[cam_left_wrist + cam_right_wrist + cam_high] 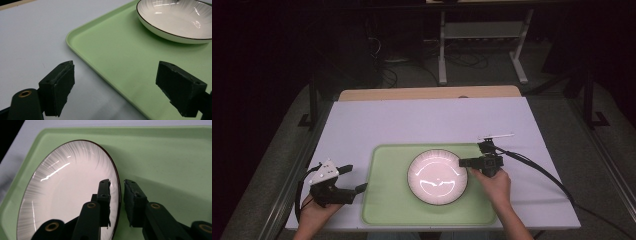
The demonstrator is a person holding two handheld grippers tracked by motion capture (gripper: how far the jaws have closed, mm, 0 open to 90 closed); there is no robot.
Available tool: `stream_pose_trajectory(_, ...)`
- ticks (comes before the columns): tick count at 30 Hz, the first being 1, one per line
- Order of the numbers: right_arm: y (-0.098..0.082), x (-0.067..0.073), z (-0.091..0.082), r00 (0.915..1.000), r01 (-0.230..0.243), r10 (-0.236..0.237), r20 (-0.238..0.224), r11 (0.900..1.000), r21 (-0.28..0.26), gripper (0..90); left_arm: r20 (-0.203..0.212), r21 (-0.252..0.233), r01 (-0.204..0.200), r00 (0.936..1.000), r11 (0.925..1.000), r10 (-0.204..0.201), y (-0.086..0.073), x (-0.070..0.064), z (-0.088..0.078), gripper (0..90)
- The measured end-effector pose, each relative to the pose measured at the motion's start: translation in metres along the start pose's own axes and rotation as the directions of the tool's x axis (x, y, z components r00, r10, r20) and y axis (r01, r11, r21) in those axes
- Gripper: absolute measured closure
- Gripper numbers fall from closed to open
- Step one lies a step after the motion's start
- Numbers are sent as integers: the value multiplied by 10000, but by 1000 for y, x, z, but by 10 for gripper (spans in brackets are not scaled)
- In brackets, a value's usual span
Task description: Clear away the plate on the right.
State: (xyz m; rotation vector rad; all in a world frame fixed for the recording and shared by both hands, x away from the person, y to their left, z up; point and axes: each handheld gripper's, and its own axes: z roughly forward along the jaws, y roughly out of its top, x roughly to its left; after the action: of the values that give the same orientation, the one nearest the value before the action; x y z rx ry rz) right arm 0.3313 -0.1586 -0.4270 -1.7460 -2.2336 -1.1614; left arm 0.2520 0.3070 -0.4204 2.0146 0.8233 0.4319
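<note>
Room beyond counter (432,120) dark; counter lit from above. Strong glare streaks on plate (437,176), centre washed out in high view. Soft shadows under plate on tray (117,57). Near jaws slightly soft, pictures grainy.

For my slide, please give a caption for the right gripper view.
Right gripper straddles the white plate rim on the green tray.
</note>
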Motion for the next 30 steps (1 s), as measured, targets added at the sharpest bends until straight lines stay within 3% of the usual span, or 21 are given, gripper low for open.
stream_pose_trajectory(7,-8,3,-3,9982,555,-560,198,9982,234,824,-8,31,-17,10000,10000,17,0,-1,0,152)
stream_pose_trajectory(30,-15,7,0,9976,665,-661,-187,9976,215,816,13,61,-33,10000,10000,33,0,-1,1,152)
